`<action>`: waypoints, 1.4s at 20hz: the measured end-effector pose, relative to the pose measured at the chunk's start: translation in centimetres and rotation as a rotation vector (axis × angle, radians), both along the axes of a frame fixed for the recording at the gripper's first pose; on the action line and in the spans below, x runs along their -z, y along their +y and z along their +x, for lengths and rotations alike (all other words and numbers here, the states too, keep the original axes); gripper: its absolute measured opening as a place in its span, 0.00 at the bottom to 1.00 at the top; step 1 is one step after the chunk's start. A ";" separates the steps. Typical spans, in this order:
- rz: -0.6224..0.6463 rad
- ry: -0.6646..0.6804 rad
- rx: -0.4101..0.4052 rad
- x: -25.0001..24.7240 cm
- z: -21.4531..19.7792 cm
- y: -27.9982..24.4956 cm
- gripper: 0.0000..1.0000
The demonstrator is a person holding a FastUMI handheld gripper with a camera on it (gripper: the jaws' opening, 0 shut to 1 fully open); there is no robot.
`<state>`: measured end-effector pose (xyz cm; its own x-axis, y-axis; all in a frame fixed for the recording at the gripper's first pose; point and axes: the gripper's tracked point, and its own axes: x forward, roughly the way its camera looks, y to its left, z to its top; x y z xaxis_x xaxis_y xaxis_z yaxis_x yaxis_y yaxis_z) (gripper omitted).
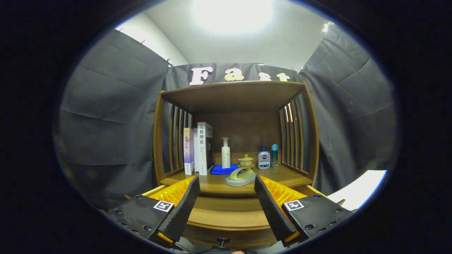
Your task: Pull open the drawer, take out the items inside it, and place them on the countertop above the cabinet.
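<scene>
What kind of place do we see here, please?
Probably a recording booth set up as a home corner: dark cloth walls surround a wooden cabinet holding books and bottles. The open tool points at its drawer knob.

The hand-held gripper (pixel 226 183) is level, fingers spread wide, gripping nothing.

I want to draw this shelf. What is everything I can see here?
cabinet: one, brown wood, slatted sides, ahead of the fingers
books: about three, white and pinkish, upright by the left slats
pump bottle: one, white, on the blue cloth
lidded cup: one, beige, behind the brush
brush: one, pale green, at the countertop's front
bottles: two, white with blue cap, and teal, right of the cup
drawer knob: one, dark, below, between the fingers
gripper: one, fingers open, holding nothing
</scene>
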<state>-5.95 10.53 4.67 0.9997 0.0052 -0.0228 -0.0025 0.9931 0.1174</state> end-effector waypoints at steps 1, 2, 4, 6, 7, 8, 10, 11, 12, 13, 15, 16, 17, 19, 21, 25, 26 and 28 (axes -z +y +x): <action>-0.002 0.014 -0.002 0.9 -0.5 0.3 0.98; -0.005 0.031 -0.008 1.8 -1.2 0.6 0.98; -0.020 0.061 -0.020 3.3 -2.2 0.9 0.98; -0.037 0.081 -0.024 4.7 -3.1 0.8 0.98; -0.039 0.092 -0.025 5.4 -3.5 0.8 0.98; -0.038 0.099 -0.024 5.9 -3.8 0.8 0.98; -0.039 0.118 -0.019 7.1 -4.3 0.4 0.98; -0.037 0.129 -0.011 7.8 -4.6 0.1 0.98; -0.033 0.140 -0.012 8.4 -4.8 0.1 0.98; -0.027 0.152 -0.012 9.1 -4.9 0.2 0.98; -0.031 0.188 -0.015 10.8 -5.3 0.4 0.98; -0.035 0.201 -0.018 11.5 -5.5 0.5 0.98; -0.038 0.212 -0.019 12.1 -5.4 0.7 0.98; -0.046 0.237 -0.029 13.3 -5.3 1.2 0.98; -0.048 0.262 -0.034 14.6 -5.3 1.6 0.98; -0.052 0.292 -0.030 16.0 -4.4 2.0 0.98; -0.046 0.300 -0.028 16.2 -4.2 2.0 0.98; -0.021 0.295 0.004 15.9 -4.0 1.8 0.98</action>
